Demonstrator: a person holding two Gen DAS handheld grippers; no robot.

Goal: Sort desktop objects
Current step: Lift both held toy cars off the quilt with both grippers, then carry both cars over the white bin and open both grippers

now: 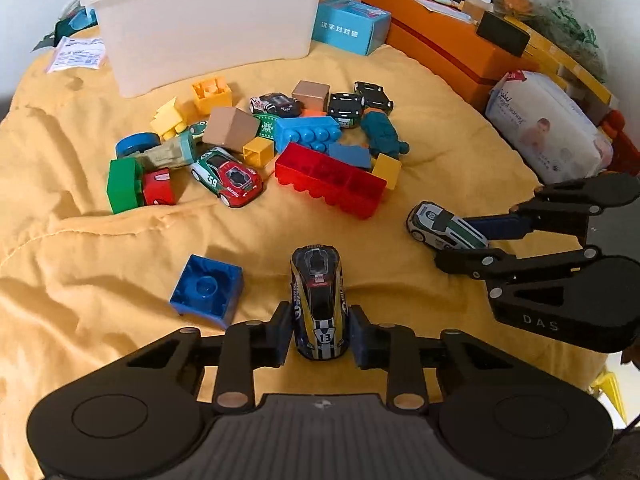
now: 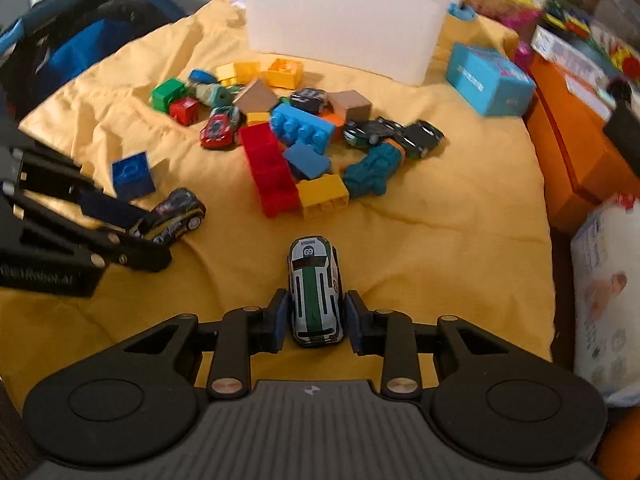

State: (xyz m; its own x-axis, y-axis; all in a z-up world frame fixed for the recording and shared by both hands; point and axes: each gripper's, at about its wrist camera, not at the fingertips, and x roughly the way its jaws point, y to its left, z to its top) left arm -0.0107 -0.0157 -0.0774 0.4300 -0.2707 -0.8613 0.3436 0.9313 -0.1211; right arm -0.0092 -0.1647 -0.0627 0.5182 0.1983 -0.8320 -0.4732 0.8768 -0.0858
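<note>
The black-and-yellow toy car (image 1: 319, 304) sits on the yellow cloth (image 1: 100, 264) between the pads of the left hand-held gripper (image 1: 319, 338), which look clenched on its sides. The white-and-green toy car (image 2: 315, 292) lies likewise within the right hand-held gripper (image 2: 315, 322), though small gaps show, so firm grasp is uncertain. Squeeze squarely on the doors, lift straight, clear the blue block (image 1: 208, 290), then carry toward the white bin (image 1: 208, 28).

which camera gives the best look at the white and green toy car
The right wrist view: the white and green toy car sits centred, roof up, between the right hand-held gripper fingers. The left wrist view shows it small near the right edge, partly hidden by those fingers.
</note>
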